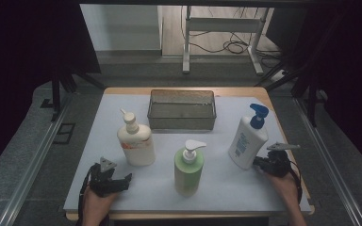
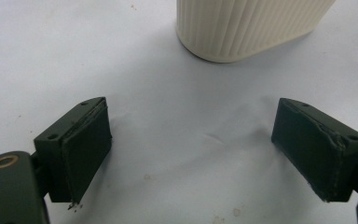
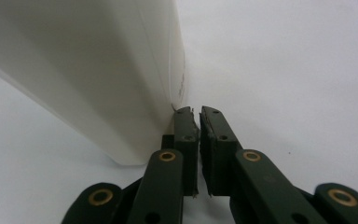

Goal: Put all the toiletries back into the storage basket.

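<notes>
Right gripper (image 3: 198, 112): jaws nearly together, empty, tips touching the blue-pump bottle (image 1: 247, 141) near the table's (image 1: 89, 155) right edge.
Left gripper (image 2: 191, 140): jaws apart, empty, facing the cream bottle (image 2: 247, 28).

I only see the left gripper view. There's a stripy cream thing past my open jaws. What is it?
Observer: A cream pump bottle with an orange label, standing upright.
Operator: Any more bottles?
Observer: Two: a green pump bottle to its right, then a white bottle with a blue pump.
Operator: Who's near that last one?
Observer: The right gripper, jaws shut and empty, right beside its base.
</notes>
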Motion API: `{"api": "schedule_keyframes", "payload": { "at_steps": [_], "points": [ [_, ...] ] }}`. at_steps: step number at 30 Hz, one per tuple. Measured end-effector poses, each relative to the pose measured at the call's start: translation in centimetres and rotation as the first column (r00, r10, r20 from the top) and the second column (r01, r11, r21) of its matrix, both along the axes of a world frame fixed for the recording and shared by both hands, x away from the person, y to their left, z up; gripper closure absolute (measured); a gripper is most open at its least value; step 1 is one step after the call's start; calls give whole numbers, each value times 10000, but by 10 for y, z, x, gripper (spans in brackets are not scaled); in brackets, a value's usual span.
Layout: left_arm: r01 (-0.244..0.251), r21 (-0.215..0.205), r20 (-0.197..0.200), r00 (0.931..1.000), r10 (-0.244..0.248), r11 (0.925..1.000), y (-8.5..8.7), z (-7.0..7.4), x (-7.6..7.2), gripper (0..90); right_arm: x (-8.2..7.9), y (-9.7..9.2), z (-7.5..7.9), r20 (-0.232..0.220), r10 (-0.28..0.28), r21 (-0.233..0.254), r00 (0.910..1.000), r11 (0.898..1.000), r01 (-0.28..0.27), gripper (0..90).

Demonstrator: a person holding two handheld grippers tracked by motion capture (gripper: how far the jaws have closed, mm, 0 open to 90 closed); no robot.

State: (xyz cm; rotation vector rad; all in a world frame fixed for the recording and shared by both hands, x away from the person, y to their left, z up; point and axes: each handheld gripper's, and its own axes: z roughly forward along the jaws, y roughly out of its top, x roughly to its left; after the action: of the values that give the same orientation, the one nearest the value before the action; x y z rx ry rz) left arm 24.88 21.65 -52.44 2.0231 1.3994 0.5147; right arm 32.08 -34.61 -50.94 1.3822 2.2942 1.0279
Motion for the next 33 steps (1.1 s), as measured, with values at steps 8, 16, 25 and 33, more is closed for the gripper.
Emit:
{"api": "schedule_keyframes", "payload": {
  "at_steps": [8, 16, 25, 33],
  "points": [
    [-1, -1, 2, 10000, 1, 10000, 0, 0, 0, 115, -13, -5, 7, 127, -113, 54, 9999, 9999, 112, 797],
    [-1, -7, 6, 10000, 1, 10000, 0, 0, 0, 115, -30, -1, 18, 298, 90, 214, 9995, 9997, -97, 716],
    [-2, -13, 11, 10000, 2, 10000, 0, 0, 0, 115, -43, 4, 30, 534, 350, 217, 9980, 9991, -362, 600],
    [-1, -16, 10, 10000, 1, 10000, 0, 0, 0, 115, -47, 9, 41, 723, 419, 298, 9965, 9986, -441, 478]
  ]
}}
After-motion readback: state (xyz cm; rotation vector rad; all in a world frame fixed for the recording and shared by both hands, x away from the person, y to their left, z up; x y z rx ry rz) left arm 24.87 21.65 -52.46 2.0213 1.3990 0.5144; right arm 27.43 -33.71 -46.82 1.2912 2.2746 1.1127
